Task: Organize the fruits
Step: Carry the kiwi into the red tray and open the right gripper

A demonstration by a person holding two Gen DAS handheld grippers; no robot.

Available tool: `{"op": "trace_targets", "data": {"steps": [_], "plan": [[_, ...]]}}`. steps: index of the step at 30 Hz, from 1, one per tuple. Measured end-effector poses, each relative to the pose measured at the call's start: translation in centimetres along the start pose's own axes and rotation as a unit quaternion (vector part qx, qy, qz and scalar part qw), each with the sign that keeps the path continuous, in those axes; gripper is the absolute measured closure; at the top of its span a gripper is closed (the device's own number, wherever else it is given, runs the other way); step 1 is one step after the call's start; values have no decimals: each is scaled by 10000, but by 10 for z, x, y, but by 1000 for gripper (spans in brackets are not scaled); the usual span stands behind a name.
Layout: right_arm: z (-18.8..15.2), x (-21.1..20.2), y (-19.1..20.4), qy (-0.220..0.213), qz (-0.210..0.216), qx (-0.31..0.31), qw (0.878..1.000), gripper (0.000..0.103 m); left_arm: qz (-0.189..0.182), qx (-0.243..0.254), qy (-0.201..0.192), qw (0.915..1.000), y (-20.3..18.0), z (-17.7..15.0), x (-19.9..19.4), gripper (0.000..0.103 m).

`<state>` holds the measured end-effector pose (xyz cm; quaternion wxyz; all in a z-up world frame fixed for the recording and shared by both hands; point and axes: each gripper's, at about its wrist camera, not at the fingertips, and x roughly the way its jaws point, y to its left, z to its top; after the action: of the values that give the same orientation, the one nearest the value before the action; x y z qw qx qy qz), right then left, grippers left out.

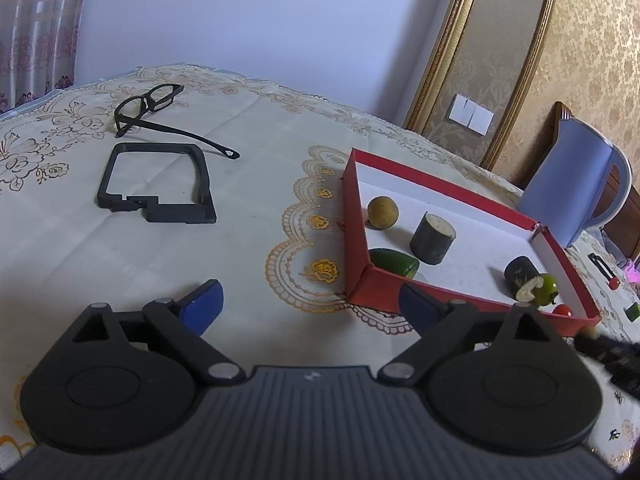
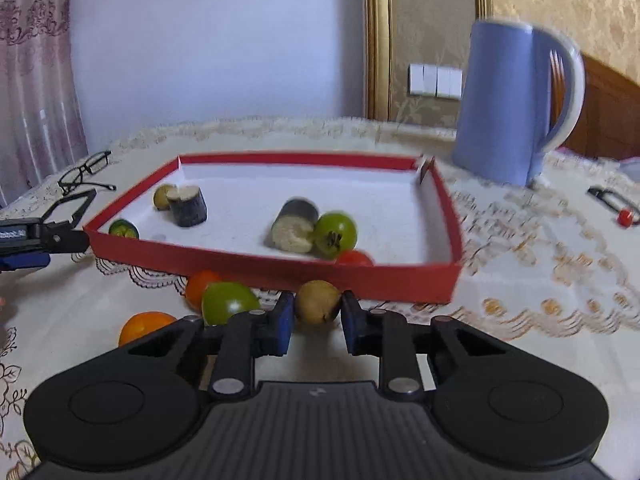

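Fruits: I see several already inside the red tray [image 2: 256, 266], and more loose on the surface [image 1: 248, 208] just outside the tray's near edge.
Brown fruit [image 2: 318, 302]: I have it between the pads of my right tongs [image 2: 316, 322], which are closed on it; it sits just in front of the tray's near wall.
Loose fruit: a green tomato [image 2: 228, 302] and two orange fruits [image 2: 146, 324] lie on the surface near the tray's near-left corner, beside my right tongs.
In the tray: a green tomato [image 2: 335, 234] touches a dark cut cylinder [image 2: 294, 226] near the middle; a red tomato [image 2: 354, 258] sits against the near wall; another dark cylinder [image 2: 187, 206] and a tan round fruit [image 2: 162, 196] stand toward the far-left corner; a green piece [image 2: 124, 229] lies at the left corner.
Left tongs [image 1: 310, 308]: spread wide with nothing between them, over the surface by the tray's corner.
Other items: glasses [image 1: 160, 114] and a black frame [image 1: 156, 184] lie toward the surface's far-left part; a blue kettle [image 2: 516, 100] stands beyond the tray's far-right corner.
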<state>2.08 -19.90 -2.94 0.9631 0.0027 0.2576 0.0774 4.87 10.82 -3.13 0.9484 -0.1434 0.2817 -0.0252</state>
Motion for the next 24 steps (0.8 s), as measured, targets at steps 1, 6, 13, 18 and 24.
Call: {"op": "trace_targets", "data": {"steps": [1, 6, 13, 18, 24], "plan": [[2, -6, -3, -122, -53, -36, 9999, 79, -3, 0, 1, 10000, 0, 0, 0, 8], [26, -10, -29, -423, -439, 159, 9980, 79, -11, -15, -3, 10000, 0, 0, 0, 7], [41, 38, -43, -19, -696, 10, 9976, 79, -45, 97, 38, 9999, -1, 0, 1, 4], [37, 66, -44, 305, -699, 23, 9971, 79, -230, 426, 169, 9987, -6, -1, 2, 1], [37, 75, -37, 404, -697, -53, 9967, 78, 263, 1094, 333, 9931, -28, -7, 10, 0]]}}
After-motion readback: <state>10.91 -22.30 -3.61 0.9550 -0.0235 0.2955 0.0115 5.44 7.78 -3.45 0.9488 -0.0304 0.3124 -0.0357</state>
